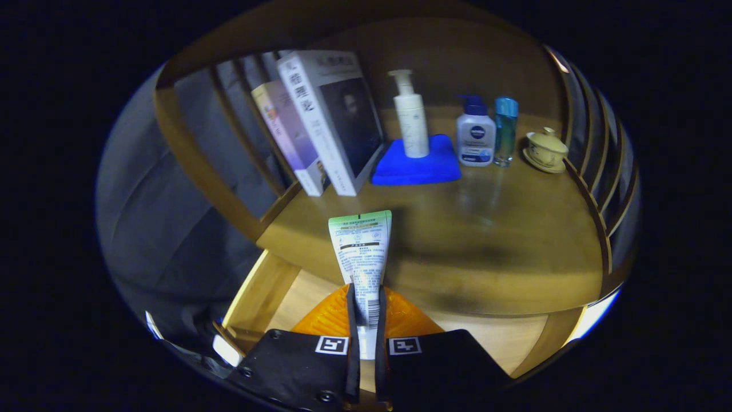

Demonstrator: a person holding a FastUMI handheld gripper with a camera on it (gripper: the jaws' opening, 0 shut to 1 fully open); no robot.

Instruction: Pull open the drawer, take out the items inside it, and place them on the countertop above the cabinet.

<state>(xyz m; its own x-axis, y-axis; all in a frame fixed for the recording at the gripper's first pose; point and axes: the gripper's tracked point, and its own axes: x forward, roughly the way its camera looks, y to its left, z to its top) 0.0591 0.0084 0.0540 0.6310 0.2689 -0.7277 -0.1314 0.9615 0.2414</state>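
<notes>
The gripper was closed on a tube, both fingers pinching its lower end — the crimped end stuck up and forward between them. The grip sat low on the tube, probably because that was the end reachable while it lay in the drawer.

The drawer stood open below the fingers, its pale wooden floor and side wall showing. Something orange lay in it directly behind the fingers; what it was could not be told. So likely at least one more item was left to fetch.

The tube hung over the front edge of the countertop, not yet set down. The near part of the wood was bare, so a drop just ahead of the fingers looked easiest.

Further back, well apart from the tube:
- leaning books against the side rails
- a white pump bottle standing on a blue cloth
- a squat pump bottle, touching or just beside a slim teal bottle
- a lidded cup on a saucer by the far rail

Judgement: carry step, mid-task. Risk — a soft tube held by one end could sag or slip on release.
</notes>
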